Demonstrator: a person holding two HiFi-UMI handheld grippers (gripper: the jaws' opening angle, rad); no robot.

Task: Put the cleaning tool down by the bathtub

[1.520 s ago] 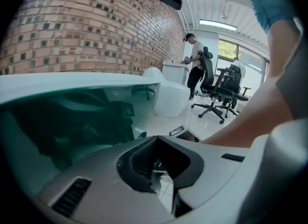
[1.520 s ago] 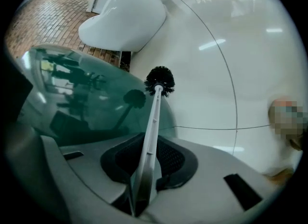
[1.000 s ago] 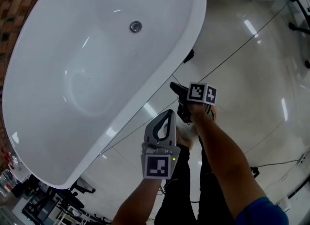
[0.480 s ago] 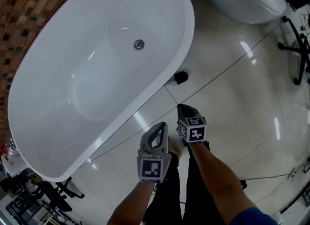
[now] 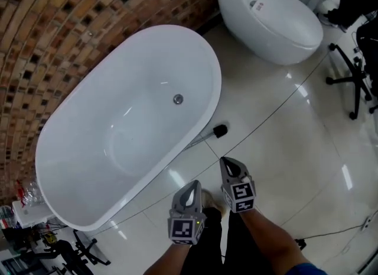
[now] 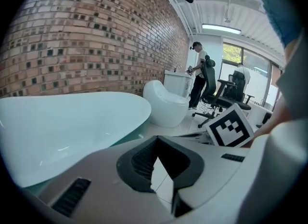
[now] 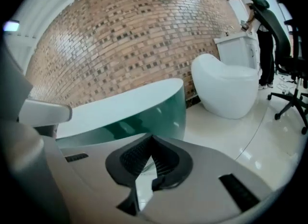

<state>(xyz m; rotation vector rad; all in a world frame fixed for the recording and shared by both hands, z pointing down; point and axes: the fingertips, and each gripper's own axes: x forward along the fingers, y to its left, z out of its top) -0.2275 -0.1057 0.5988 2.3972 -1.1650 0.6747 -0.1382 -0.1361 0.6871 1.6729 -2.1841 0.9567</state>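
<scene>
Behind everything, you had the big brick wall curving round the room. Close to it stood the long white bathtub, with only its little drain showing inside. Shiny floor spread out from the tub to your feet. A second white tub sat further off, and the legs of a black chair poked in from the side.

Low in the head view were your two tools. Your left tongs were clenched tight, tip to tip, with nothing between them. Your right tongs were clenched the same way and held nothing either. Both were up in the air above the floor, pointing toward the tub, well apart from it.

Smallest of all was the cleaning tool. Its black head lay on the floor just beside the bathtub, and its thin handle ran back toward the tub's edge. Neither tongs touched it.

So the putting-down step looked done to me. I think the next move called for very little: you only had to keep both tongs away from the tool and not bump it. If it had rolled, you would have needed to open one pair of tongs and set it straight.
</scene>
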